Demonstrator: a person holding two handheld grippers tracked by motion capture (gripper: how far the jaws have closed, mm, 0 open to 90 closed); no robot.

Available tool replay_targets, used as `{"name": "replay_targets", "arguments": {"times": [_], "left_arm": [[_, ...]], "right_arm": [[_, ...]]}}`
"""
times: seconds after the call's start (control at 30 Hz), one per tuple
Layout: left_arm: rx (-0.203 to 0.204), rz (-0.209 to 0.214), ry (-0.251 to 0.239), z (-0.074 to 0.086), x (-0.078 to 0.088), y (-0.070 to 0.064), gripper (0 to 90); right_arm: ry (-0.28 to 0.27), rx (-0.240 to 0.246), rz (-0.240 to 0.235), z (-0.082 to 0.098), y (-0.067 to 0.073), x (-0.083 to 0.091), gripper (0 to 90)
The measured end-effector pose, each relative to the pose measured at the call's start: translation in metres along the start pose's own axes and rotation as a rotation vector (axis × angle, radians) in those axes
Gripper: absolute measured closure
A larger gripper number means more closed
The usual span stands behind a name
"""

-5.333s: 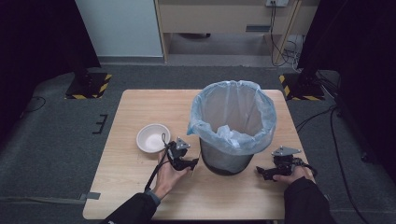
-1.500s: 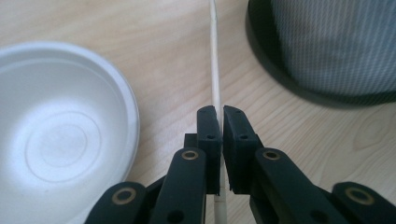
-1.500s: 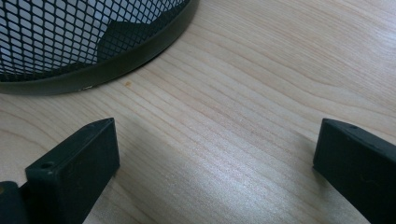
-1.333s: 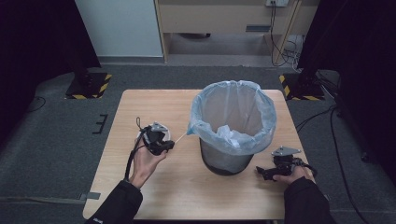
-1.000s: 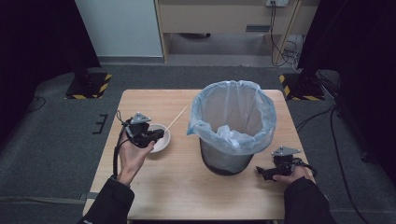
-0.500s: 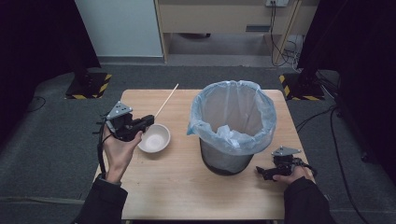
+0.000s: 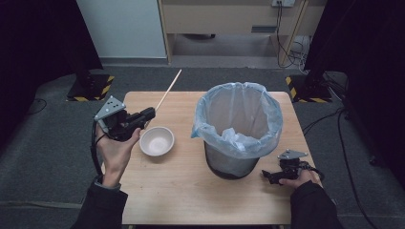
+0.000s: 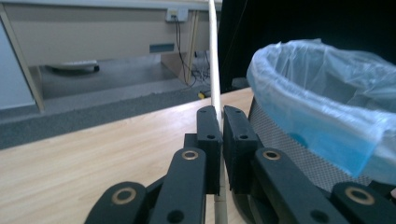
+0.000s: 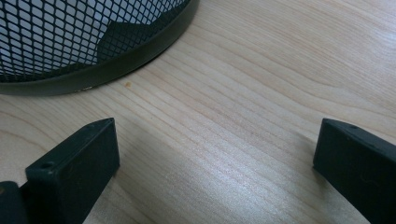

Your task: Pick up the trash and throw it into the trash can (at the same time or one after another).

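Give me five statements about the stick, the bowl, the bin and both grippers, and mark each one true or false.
1. The left gripper is shut on the thin wooden stick. True.
2. The white bowl holds food. False: it looks empty in the high view.
3. The right gripper is clamped on the bin's rim. False: its jaws stand wide apart above bare table, beside the bin's base.
4. The mesh bin is lined with a pale blue bag folded over its rim. True.
5. The stick lies flat on the table. False: it is held up off the table and slants up and away from the jaws.
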State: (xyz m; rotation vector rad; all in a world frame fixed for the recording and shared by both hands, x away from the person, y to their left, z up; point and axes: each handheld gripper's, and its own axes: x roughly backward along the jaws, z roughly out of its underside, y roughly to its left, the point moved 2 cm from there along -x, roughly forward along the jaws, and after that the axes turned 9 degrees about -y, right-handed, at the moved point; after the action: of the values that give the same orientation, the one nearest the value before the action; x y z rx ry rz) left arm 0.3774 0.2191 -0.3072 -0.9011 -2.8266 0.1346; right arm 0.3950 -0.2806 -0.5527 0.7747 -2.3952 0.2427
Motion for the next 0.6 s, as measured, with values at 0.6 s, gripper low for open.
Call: {"name": "replay_targets", "arguments": {"times": [0.6], "left_arm": [[-0.014, 0.054, -0.083, -0.029, -0.008, -0.022, 85.6]], "right_arm": [[-0.002, -0.001, 0.0, 0.0, 0.0, 0.0, 0.5]]}}
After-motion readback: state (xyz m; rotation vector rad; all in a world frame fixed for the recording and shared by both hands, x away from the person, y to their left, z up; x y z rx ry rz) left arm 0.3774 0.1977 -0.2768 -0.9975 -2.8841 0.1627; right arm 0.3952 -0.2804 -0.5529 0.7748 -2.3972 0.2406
